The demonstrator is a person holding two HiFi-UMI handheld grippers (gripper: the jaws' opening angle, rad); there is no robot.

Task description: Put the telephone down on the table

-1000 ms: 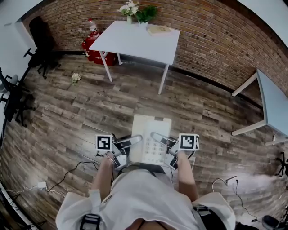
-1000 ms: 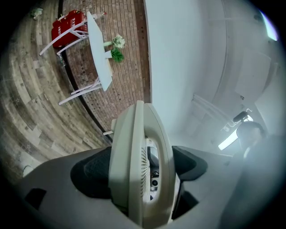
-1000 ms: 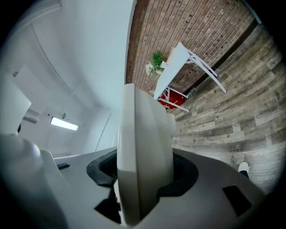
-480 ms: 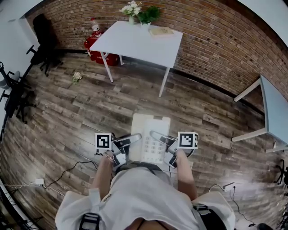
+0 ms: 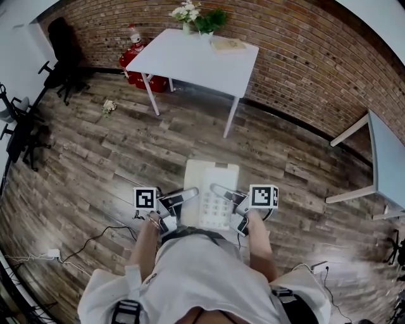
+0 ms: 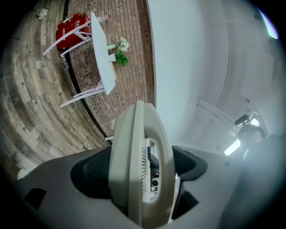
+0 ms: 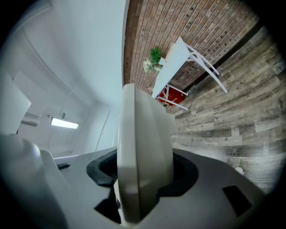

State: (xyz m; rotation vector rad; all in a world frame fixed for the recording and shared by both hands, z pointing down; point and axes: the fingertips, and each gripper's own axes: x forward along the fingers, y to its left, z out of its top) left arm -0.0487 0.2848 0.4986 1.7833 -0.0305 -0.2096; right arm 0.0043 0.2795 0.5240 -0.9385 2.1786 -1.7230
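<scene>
A white desk telephone (image 5: pixel 212 188) is carried level above the wooden floor, in front of my body, clamped from both sides. My left gripper (image 5: pixel 181 197) is shut on its left edge and my right gripper (image 5: pixel 226 195) on its right edge. In the left gripper view the telephone (image 6: pixel 139 161) stands edge-on between the black pads and hides the left gripper (image 6: pixel 142 174) in part. The right gripper view shows the telephone (image 7: pixel 142 156) the same way, with the right gripper (image 7: pixel 143 176) shut on it. The white table (image 5: pixel 196 60) stands ahead by the brick wall, and also shows as the table (image 6: pixel 100 51) and the table (image 7: pixel 178 56).
A vase of flowers and a plant (image 5: pixel 193 17) and a book (image 5: pixel 228 43) sit on the table's far side. A red box (image 5: pixel 134 63) lies under it. Black chairs (image 5: pixel 60 60) stand at the left, another table (image 5: pixel 386 152) at the right, cables (image 5: pixel 95 240) on the floor.
Both grippers have carried the telephone a little forward toward the white table. The grip on it looks the same.
</scene>
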